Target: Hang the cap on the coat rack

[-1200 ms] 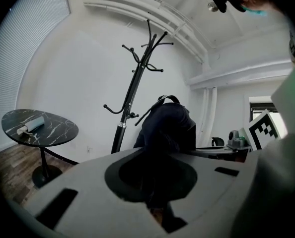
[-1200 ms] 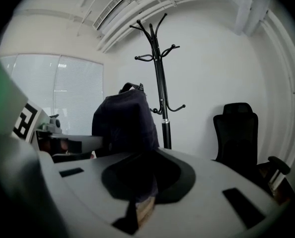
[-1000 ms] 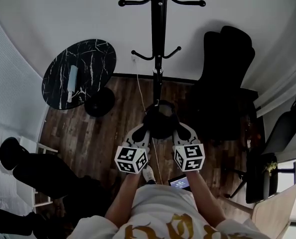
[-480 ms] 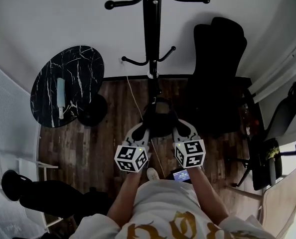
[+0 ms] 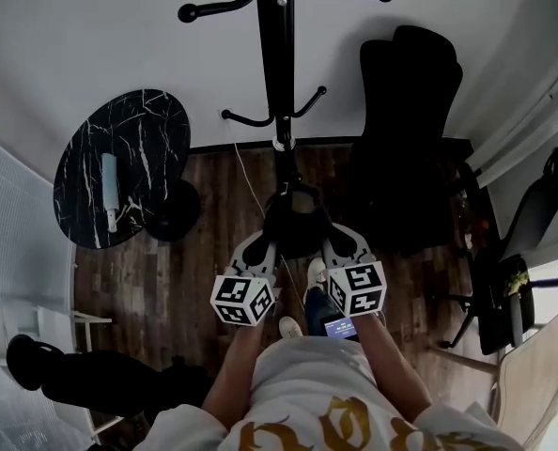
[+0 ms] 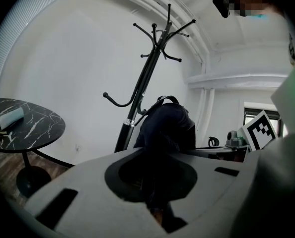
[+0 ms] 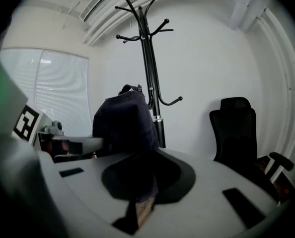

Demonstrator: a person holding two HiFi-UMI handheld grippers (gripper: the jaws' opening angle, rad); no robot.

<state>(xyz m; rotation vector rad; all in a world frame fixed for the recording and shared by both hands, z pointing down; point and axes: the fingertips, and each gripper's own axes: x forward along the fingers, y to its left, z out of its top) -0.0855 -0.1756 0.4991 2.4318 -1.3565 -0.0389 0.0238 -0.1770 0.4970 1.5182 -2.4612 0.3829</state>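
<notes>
A dark cap (image 5: 296, 225) hangs between my two grippers, low in front of the black coat rack (image 5: 277, 54). My left gripper (image 5: 270, 244) is shut on the cap's left edge and my right gripper (image 5: 328, 241) on its right edge. In the left gripper view the cap (image 6: 165, 128) bulges just past the closed left gripper (image 6: 157, 195), with the coat rack (image 6: 146, 78) behind it. In the right gripper view the cap (image 7: 125, 120) rises from the closed right gripper (image 7: 140, 197), left of the coat rack (image 7: 150, 73). The rack's hooks carry nothing.
A round black marble table (image 5: 143, 134) with a pale roll (image 5: 108, 191) on it stands left of the rack. A black office chair (image 5: 406, 139) stands right of it, another chair (image 5: 533, 214) farther right. A small lit screen (image 5: 338, 327) sits below the right gripper.
The rack and the wall have drawn closer in the head view and a foot has stepped forward. Both grippers keep their hold on the cap.
</notes>
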